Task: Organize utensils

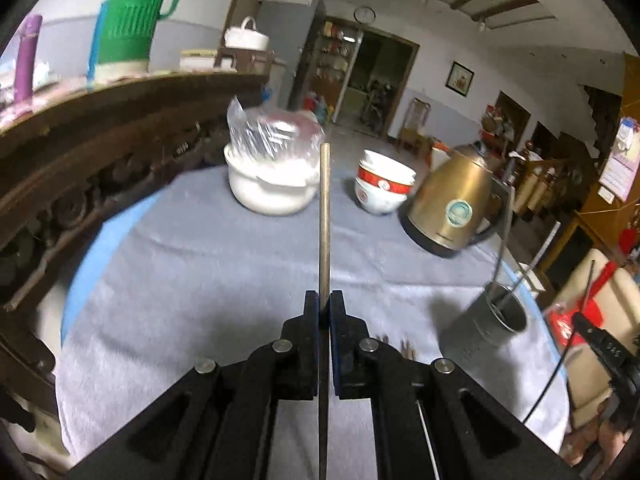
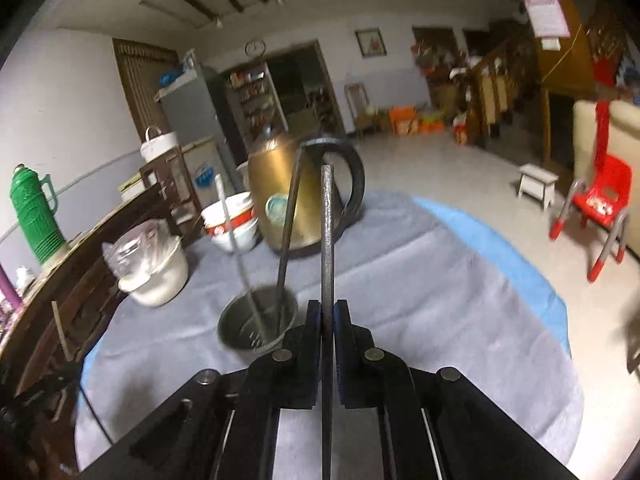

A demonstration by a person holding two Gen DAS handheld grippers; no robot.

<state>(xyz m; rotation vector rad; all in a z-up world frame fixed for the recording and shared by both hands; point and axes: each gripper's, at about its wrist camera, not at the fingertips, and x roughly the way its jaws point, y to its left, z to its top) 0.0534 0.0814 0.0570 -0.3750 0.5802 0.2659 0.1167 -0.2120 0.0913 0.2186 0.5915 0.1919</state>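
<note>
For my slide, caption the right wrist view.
Right gripper clamps a dark chopstick beside the metal cup.

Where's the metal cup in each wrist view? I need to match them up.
Left wrist: metal cup at lower right, right of the left gripper.
Right wrist: metal cup at lower centre, just left of the right gripper.
Shared landmark: gold kettle behind it.
</note>
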